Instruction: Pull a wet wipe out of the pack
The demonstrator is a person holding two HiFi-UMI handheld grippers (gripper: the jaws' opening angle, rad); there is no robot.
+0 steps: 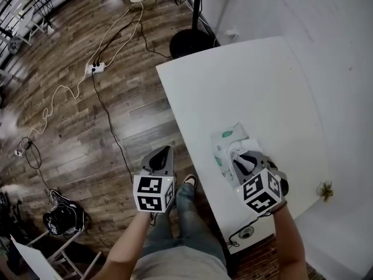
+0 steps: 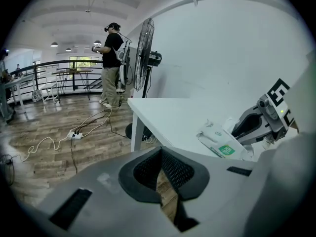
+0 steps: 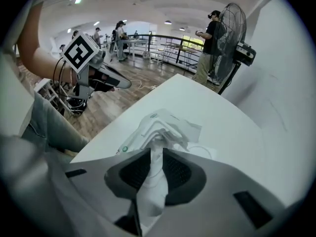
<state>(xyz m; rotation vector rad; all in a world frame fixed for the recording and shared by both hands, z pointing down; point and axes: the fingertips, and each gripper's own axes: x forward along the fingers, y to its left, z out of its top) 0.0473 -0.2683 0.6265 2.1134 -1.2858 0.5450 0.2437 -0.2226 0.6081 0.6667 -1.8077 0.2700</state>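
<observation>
A: Whereabouts of the wet wipe?

B: Partway out of the pack, drawn into a twisted strip and pinched between the jaws of the right hand-held gripper. Far end apparently not yet free of the pack's opening.

A: And the pack?

B: Flat on the white table, close to the near edge. Top film puckered up towards the pull. Nothing pressing it down.

A: Reason for a grip so close to the opening?

B: Probably to catch the small tuft on offer there. Clamped hard, likely against slipping on damp cloth.

A: Left hand-held gripper?

B: Off the table, over the wooden floor, just beside the near edge. Jaws together at the tips on nothing, only floorboards visible behind them. Idle by the look of it, and apart from the pack.

A: Any risk in that?

B: Possibly a light pack lifting along with the wipe, or a second sheet trailing after. Perhaps better steadied from the left side.
</observation>
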